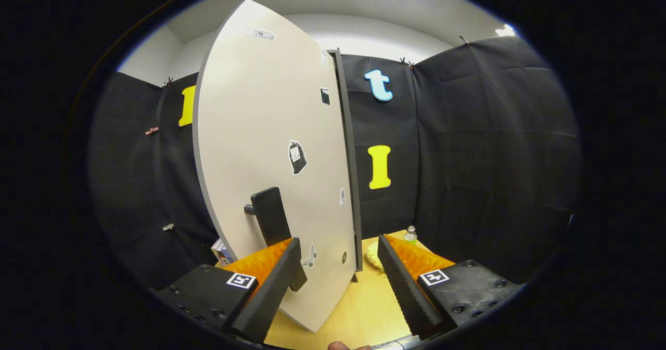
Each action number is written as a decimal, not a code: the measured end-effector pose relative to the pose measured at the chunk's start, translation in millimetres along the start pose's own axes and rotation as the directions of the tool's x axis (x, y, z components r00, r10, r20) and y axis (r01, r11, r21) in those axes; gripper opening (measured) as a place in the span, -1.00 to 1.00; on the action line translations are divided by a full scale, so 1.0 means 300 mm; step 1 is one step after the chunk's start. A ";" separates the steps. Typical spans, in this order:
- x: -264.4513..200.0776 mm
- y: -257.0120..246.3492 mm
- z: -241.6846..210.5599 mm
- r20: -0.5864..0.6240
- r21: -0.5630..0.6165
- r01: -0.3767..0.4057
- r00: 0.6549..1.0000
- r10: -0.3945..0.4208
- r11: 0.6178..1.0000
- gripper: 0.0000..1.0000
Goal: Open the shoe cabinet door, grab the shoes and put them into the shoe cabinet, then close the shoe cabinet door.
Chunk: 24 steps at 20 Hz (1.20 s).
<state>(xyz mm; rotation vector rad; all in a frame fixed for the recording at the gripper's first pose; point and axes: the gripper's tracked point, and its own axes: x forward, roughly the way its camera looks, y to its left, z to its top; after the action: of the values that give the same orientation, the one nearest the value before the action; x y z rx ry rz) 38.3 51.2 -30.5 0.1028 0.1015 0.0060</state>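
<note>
Gripper (338, 274) spread wide, nothing held; fingers apart w/ bare gap between them. Left finger (273, 282) sits just in front of the lower end of the door handle (276, 230), overlapping it in view; contact can't be told. Right finger (406, 287) well clear of the door, over the counter (359, 308).

Handle: dark flat bar, upright w/ slight tilt, standing off the door on a short dark peg. Only the left finger is near it, so not btwn the fingers.

Shoe cabinet door (260, 147): pale beige panel, swung partly open, its face angled toward the gripper and rising just ahead of & above the left finger. Its near bottom corner reaches down btwn the fingers, closer to the left one. Several small stickers (297, 157) on the face. Dark cabinet edge (349, 157) runs upright along the door's far side, beyond the gap.

Counter: light wood top, runs fwd btwn the fingers. Beyond the right finger, a pale yellowish soft item (373, 256) lies on it near the cabinet foot; too hidden to say if it's the shoes. Farther off, small clear water bottle (410, 234) stands upright. Beyond the left finger, behind the door's lower edge, a small box (221, 251) shows partly.

Fingertip of a person (341, 346) shows below the gripper.
</note>
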 end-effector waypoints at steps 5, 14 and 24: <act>0.055 0.095 -0.024 -0.019 -0.017 -0.054 0.998 0.053 0.998 0.97; 0.128 0.249 -0.053 -0.035 0.008 -0.127 0.991 0.127 0.992 0.97; 0.158 0.298 -0.016 0.017 -0.071 -0.129 0.991 0.131 0.989 0.97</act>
<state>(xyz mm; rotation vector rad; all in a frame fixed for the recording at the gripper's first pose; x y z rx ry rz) 84.8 141.1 -30.8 0.0397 0.0726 0.1388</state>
